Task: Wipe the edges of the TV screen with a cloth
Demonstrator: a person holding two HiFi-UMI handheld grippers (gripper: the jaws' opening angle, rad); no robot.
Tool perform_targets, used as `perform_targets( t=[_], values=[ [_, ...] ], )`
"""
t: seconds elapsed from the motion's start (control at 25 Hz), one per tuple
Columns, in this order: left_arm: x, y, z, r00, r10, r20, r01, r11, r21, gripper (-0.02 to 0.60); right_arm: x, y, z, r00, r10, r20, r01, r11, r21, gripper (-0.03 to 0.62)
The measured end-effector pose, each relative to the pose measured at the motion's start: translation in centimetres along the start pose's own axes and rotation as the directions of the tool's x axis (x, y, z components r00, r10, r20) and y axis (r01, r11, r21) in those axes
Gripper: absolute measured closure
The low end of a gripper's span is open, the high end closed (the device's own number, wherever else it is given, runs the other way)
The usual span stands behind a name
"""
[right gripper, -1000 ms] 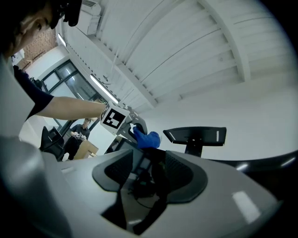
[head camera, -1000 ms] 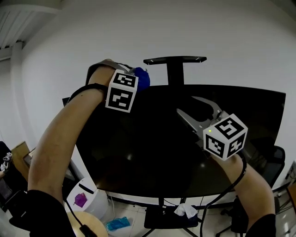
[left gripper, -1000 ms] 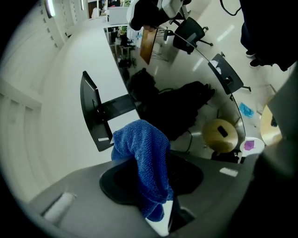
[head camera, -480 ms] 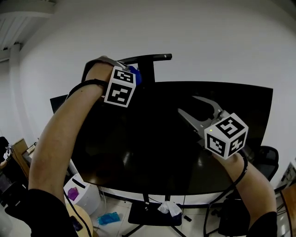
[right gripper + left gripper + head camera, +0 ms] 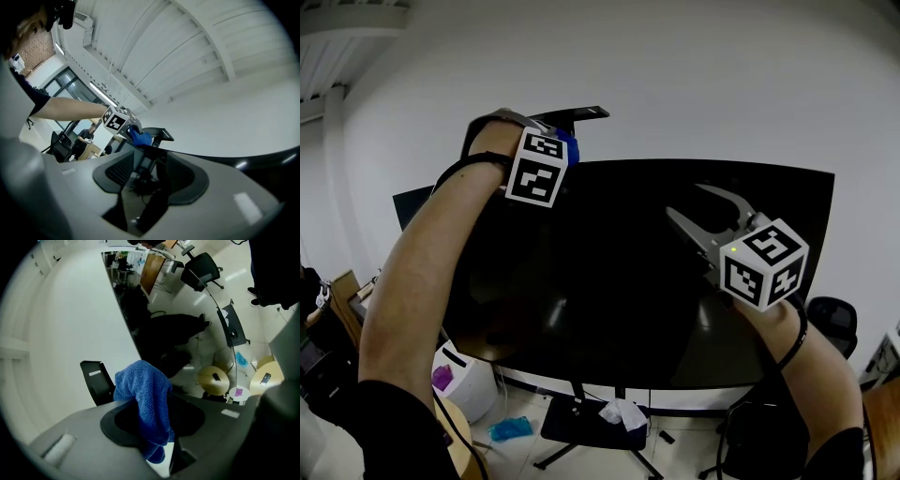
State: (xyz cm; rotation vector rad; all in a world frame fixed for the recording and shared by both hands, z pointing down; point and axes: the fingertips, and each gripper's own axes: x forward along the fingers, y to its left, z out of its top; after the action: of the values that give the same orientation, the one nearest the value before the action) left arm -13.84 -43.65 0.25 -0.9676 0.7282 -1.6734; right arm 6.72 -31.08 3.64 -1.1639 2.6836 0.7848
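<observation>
We judge the main risk to be the cloth (image 5: 569, 147) riding off the top edge of the TV screen (image 5: 609, 291) and wiping air. Pressing too low could also let hard tips scrape the panel. Our left gripper (image 5: 563, 139) has its fingers clenched on the blue cloth at that top edge, left of its middle. Our right gripper (image 5: 710, 212) has its fingers spread and empty, in front of the screen.

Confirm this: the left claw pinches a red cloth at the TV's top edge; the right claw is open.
Wrong colour: the left gripper view shows the cloth is blue. So: the left claw pinches a blue cloth at the TV's top edge; the right claw is open.
</observation>
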Motion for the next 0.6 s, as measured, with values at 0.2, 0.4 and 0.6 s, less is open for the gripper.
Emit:
perform_targets(
  t=[0.2, 0.4, 0.6],
  values=[
    [-0.8, 1.0, 2.0, 0.999, 0.033, -0.003, -0.033, 0.999, 0.033, 0.456, -0.7, -0.4, 0.2, 0.999, -0.031, 0.007, 0.031, 0.999, -0.014, 0.368],
    [-0.8, 1.6, 3.1, 0.999, 0.036, 0.005, -0.036, 0.998, 0.051, 0.456, -1.3, 0.0, 0.6, 1.0, -0.023, 0.021, 0.023, 0.999, -0.044, 0.367],
    [-1.6, 3.1, 6.1, 0.999, 0.037, 0.027, -0.038, 0.998, 0.048, 0.456, -3.3, -1.3, 1.2, 0.999, -0.018, 0.043, 0.021, 0.997, -0.08, 0.367]
  ],
)
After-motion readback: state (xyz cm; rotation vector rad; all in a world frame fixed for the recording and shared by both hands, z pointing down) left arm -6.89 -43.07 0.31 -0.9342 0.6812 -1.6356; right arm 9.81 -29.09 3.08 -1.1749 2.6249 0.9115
